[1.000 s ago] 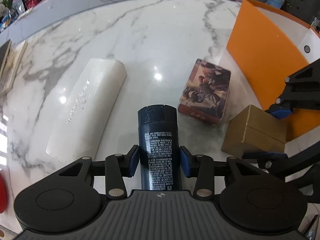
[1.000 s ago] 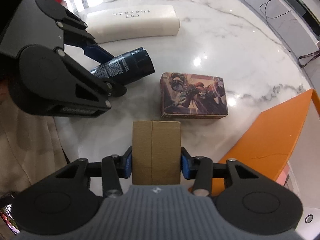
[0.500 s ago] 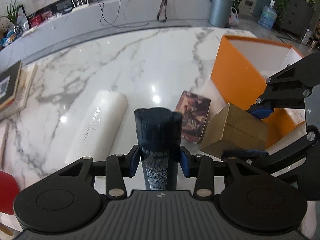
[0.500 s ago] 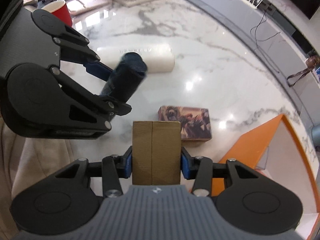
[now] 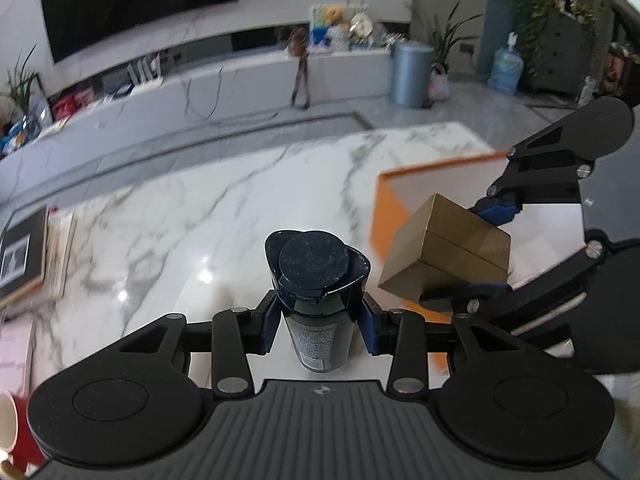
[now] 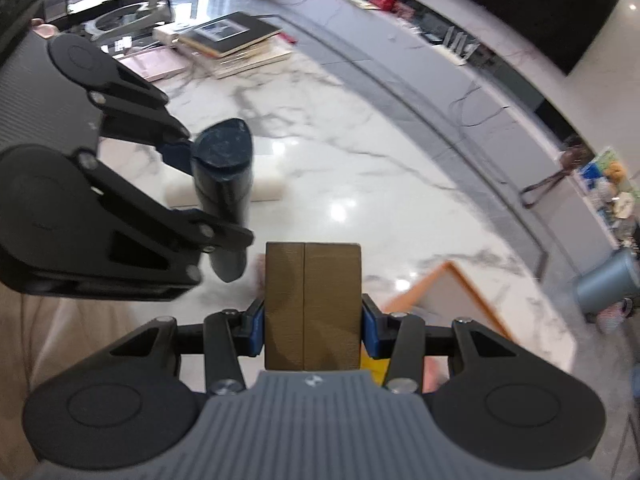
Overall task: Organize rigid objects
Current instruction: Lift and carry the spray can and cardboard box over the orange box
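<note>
the step in hand looked like the carry: both items were off the marble table (image 5: 224, 216) and on their way toward the orange box (image 5: 386, 200), judging by how it sat ahead and to the right of the left jaws.

the left gripper (image 5: 319, 322) was clamped on the dark bottle (image 5: 318, 280), its blue pads (image 5: 267, 326) pressing the body just under the cap from either side. the bottle's long axis ran straight out along the fingers, between the jaws, with the flip cap pointing away from the camera and the base tucked back toward the gripper's palm.

the right gripper (image 6: 313, 330) was closed on the tan cardboard box (image 6: 313, 304), pads flat against its two side faces. the box's long axis also ran forward along the fingers, its seam centred between the jaws and its far end sticking out well past the fingertips. in the left wrist view the same box hung tilted, just in front of the orange box's near corner.

a white foam block (image 6: 266, 190) lay on the table beyond the left jaws, well apart from both loads.

the next move probably called for bringing each load over the orange box's open top, tilting it down, and only then letting go, one at a time so the two grippers did not knock together.
</note>
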A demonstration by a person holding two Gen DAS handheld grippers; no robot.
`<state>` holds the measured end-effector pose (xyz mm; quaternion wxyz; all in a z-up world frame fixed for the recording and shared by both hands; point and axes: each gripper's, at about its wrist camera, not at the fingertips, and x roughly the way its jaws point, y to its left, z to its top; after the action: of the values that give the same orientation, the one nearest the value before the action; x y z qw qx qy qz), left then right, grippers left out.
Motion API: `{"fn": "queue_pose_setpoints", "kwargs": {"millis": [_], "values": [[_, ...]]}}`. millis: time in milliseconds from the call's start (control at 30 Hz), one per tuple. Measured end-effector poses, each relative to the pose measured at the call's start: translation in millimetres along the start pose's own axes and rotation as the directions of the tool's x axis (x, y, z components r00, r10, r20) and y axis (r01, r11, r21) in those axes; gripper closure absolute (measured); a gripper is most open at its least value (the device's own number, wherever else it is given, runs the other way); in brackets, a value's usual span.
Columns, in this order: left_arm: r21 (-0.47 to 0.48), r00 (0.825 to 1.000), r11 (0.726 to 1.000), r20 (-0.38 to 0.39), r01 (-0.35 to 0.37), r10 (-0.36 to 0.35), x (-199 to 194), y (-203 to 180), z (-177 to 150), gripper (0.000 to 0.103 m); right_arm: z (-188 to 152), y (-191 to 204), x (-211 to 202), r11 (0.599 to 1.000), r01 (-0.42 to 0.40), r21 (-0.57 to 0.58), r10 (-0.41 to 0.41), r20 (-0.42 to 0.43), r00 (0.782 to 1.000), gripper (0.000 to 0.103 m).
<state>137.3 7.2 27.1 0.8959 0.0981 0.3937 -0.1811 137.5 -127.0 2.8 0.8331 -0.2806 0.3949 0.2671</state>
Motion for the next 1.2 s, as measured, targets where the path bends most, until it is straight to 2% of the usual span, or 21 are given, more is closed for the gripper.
{"fn": "queue_pose_setpoints", "kwargs": {"millis": [167,333,667,1033,1200], "values": [[0.049,0.998,0.998,0.04,0.046,-0.048,-3,-29,23,0.057,-18,-31,-18,0.997,0.082,0.002,-0.081,-0.041,0.996,0.058],[0.094,0.993,0.99,0.041,0.106,-0.11,10,-62,42,0.057,-42,-59,-16,0.992,0.123,0.031,-0.119,-0.095,0.988,0.058],[0.123,0.983,0.975,-0.038,0.184,-0.181,63,-113,62,0.057,-95,-92,22,0.989,0.12,0.089,-0.102,-0.185,0.977,0.058],[0.142,0.96,0.954,-0.142,0.262,-0.243,114,-150,63,0.057,-141,-142,70,0.979,0.135,0.152,-0.09,-0.268,0.959,0.058],[0.125,0.946,0.948,-0.184,0.292,-0.267,135,-160,66,0.057,-152,-150,81,0.985,0.116,0.126,-0.076,-0.283,0.956,0.058]]}}
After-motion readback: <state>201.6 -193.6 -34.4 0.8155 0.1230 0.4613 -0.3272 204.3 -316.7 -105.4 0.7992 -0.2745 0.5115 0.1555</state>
